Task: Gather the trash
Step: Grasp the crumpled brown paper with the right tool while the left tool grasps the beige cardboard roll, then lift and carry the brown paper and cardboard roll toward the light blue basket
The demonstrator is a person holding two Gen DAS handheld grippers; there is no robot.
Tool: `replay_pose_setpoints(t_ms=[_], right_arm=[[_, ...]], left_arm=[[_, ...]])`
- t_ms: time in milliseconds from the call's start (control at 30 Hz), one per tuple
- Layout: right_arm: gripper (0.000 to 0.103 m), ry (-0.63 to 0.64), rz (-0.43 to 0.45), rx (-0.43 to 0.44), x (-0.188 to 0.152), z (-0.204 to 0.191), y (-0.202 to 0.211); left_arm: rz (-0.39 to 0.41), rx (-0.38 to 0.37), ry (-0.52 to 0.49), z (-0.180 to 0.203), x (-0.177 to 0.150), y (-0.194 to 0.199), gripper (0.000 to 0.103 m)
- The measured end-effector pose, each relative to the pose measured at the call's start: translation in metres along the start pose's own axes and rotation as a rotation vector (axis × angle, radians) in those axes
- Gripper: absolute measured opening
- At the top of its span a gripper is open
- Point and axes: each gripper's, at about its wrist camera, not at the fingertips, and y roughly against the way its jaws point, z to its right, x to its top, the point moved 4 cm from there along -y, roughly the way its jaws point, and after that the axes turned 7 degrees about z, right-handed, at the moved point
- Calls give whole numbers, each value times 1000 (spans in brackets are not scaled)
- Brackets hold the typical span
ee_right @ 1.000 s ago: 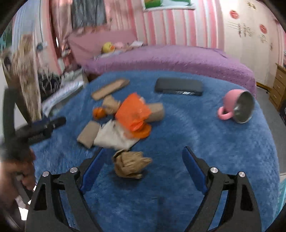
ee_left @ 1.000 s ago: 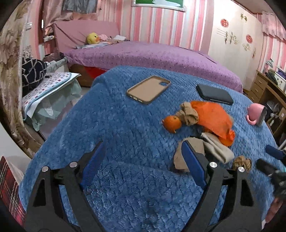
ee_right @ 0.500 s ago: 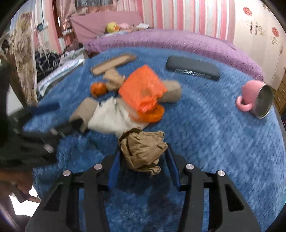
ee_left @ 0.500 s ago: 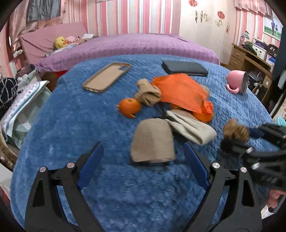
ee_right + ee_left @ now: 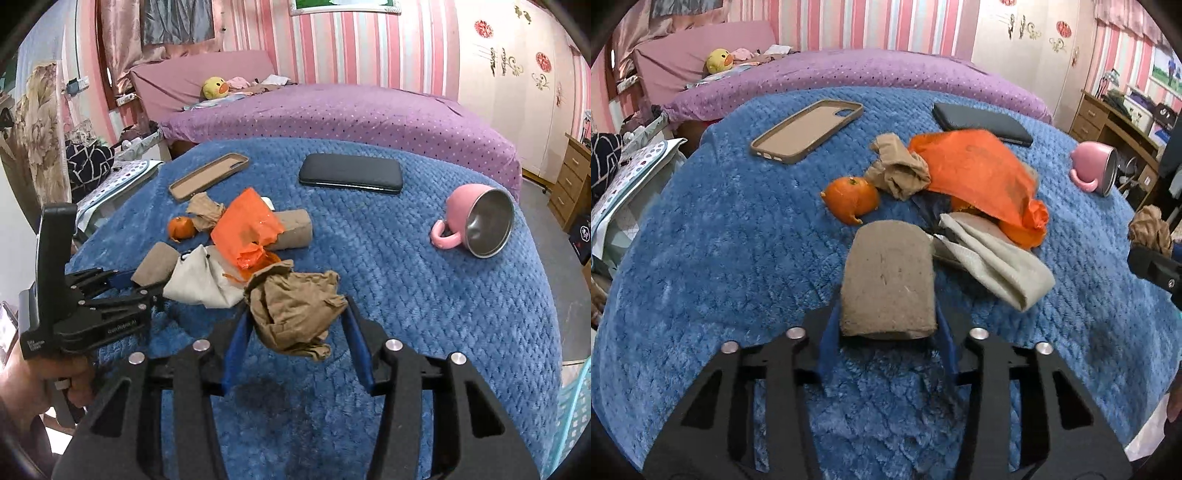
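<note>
The brown cardboard piece point(image 5: 888, 277) is sitting on the blue blanket point(image 5: 720, 258), at the near edge of the trash heap, and your left gripper point(image 5: 886, 336) is now clamping it; its jaws have just been closing, pads pressing both flanks where half a second ago they stood wide around it. Just beside it: the pale cloth point(image 5: 997, 266), the orange peel point(image 5: 853, 199), the orange bag point(image 5: 971, 173).

Your right gripper point(image 5: 295, 332) is gripping the crumpled brown paper point(image 5: 295, 306), apparently lifted off the blanket (earlier it lay there between open jaws).

Both hands are loaded, so a drop-off probably comes next. The phone case point(image 5: 809, 131) and pink cup point(image 5: 480, 221) are lying well apart, likely not trash.
</note>
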Motion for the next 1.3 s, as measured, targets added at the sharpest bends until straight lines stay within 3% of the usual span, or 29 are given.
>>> replay_pose_setpoints(t_ms=[300, 433, 633, 1300], right_arm=[[49, -15, 90, -12, 11, 8, 38], [49, -38, 152, -24, 17, 15, 62], [49, -48, 202, -60, 22, 25, 81], [49, -50, 248, -93, 28, 47, 106]], left_arm=[[201, 70, 36, -5, 32, 65, 39], [278, 62, 23, 9, 43, 88, 39], [312, 36, 10, 26, 49, 97, 39], [345, -1, -26, 62, 50, 104, 40]])
